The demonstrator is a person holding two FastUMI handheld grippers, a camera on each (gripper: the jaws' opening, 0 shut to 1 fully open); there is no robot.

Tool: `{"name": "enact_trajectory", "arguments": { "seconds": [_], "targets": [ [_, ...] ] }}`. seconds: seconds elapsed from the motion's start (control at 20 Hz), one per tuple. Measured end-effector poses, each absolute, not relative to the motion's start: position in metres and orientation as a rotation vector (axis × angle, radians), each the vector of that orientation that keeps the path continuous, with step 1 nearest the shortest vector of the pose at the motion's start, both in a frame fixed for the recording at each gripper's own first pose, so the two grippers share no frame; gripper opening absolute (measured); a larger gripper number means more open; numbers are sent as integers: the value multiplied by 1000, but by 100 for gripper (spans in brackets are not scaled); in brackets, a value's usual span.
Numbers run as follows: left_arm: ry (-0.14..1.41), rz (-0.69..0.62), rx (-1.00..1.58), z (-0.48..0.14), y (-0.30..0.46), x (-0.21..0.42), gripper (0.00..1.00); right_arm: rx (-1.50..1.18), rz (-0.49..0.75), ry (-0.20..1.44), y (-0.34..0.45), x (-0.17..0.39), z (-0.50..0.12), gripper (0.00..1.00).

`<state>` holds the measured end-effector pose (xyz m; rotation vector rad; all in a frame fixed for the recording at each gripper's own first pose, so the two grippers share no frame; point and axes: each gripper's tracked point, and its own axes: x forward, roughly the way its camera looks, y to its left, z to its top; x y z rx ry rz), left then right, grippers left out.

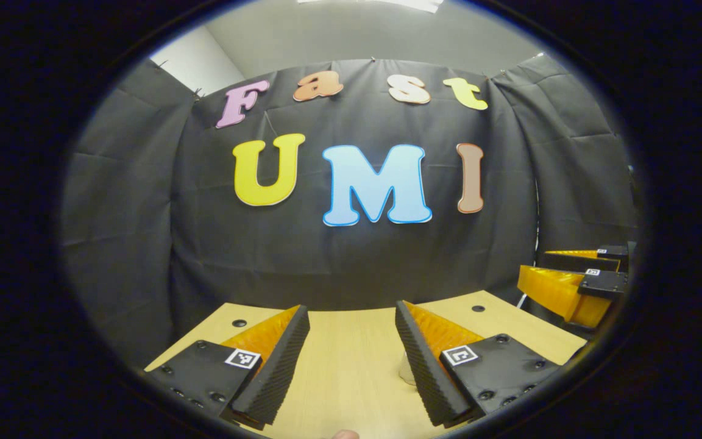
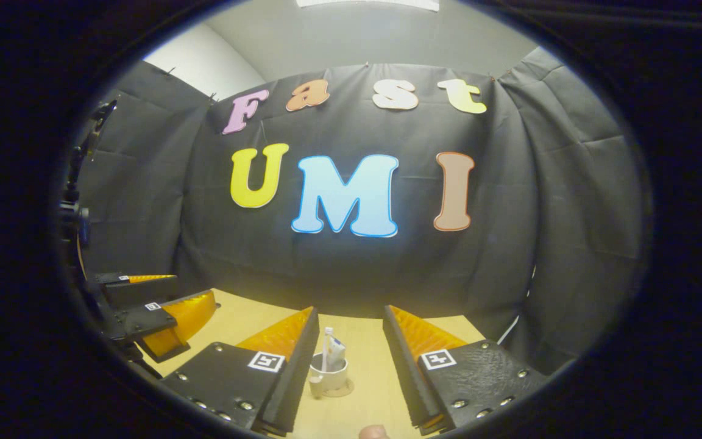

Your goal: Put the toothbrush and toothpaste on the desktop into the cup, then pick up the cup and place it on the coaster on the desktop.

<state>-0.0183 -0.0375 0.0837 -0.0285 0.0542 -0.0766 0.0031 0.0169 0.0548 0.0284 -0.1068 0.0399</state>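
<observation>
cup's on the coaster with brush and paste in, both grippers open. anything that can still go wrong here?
Two risks. The toothbrush and toothpaste stick up above the cup, which sits between the right gripper fingers; a careless move could tip it off the coaster. The left gripper hovers near the right one, so they could collide.

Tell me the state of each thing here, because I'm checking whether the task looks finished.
Cup: upright, standing on the coaster.
Toothbrush: standing in the cup.
Toothpaste: in the cup, leaning on its rim.
Coaster: flat on the desktop, under the cup.
Left tongs: open, holding nothing.
Right tongs: open, apart from the cup.
</observation>
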Motion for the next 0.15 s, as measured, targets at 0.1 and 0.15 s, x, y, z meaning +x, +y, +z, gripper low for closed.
{"name": "enact_trajectory", "arguments": {
  "seconds": [0.1, 0.15],
  "targets": [
    [49, -88, -29, 85, -37, -18, 93, 29, 6, -98, 11, 1, 54, 67],
    [50, -92, -30, 86, -38, -18, 93, 27, -15, -99, 8, 1, 55, 65]
  ]
}}
